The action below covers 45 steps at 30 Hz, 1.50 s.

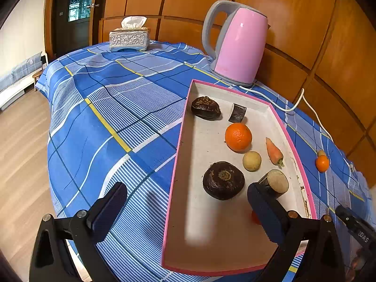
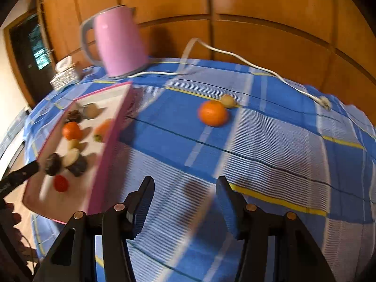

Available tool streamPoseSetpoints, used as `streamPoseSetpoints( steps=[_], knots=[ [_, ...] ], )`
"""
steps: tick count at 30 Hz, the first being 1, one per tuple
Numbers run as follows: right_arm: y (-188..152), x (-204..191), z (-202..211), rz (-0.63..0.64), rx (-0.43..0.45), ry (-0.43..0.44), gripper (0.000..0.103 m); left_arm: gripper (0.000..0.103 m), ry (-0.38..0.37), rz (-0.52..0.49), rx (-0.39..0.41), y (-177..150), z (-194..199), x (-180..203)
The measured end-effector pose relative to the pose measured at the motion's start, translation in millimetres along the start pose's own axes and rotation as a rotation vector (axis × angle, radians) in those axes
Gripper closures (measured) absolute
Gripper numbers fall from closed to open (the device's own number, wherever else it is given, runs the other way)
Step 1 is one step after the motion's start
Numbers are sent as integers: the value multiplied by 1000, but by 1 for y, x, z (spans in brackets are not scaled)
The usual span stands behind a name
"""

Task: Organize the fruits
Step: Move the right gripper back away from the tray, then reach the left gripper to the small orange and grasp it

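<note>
A: Wood panelling backs a table under a blue plaid cloth (image 1: 98, 122), and the pink kettle (image 1: 237, 47) stands at its far edge with a white cord (image 2: 246, 63) trailing along that edge.

B: And the fruit?

A: Most of it already lies in the pink-rimmed tray (image 1: 178, 145) near the front edge: two dark lumps, a large orange (image 1: 238, 137), a carrot (image 1: 273, 151), a pale ball, a cut stub, something red close by the left gripper's finger. Out on the cloth, well apart from the tray and nearer the far edge, sits a small orange (image 2: 213, 113) with a small pale fruit (image 2: 228, 100) touching it.

B: Grippers?

A: The left gripper (image 1: 185, 211) hangs over the tray's near end, fingers spread wide, holding nothing. The right gripper (image 2: 185, 209) points at the small orange, fingers parted and empty; that view is smeared, so it looks mid-swing.

B: What could spoil it?

A: I reckon the round orange rolls if one finger arrives first, and it may shove the pale fruit toward the cord or off the far edge. A fast approach makes a clipped, off-centre grasp likelier. Carrying it back, a low pass could catch the tray's wall and jolt what lies inside.
</note>
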State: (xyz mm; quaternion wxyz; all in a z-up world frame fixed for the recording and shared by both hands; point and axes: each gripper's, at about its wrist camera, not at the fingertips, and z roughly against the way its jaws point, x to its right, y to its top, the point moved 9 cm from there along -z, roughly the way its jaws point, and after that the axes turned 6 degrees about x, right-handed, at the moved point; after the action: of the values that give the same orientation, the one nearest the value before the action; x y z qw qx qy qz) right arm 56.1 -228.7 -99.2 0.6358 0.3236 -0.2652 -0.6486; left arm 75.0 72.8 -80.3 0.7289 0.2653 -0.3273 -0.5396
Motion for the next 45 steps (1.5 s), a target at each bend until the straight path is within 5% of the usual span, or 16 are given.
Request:
streamPoseSetpoints(
  steps=[20,25,45],
  knots=[
    [-40,204,45,-339,45,-593,48,0,-76,-5,18,9,7,16],
    [-56,215,43,-396,37,-593,47,0,-57,-65,-8,16,9,28],
    [-56,217,39,-420,71,-581,46,0,-286,-205,-77,17,9,150]
  ],
)
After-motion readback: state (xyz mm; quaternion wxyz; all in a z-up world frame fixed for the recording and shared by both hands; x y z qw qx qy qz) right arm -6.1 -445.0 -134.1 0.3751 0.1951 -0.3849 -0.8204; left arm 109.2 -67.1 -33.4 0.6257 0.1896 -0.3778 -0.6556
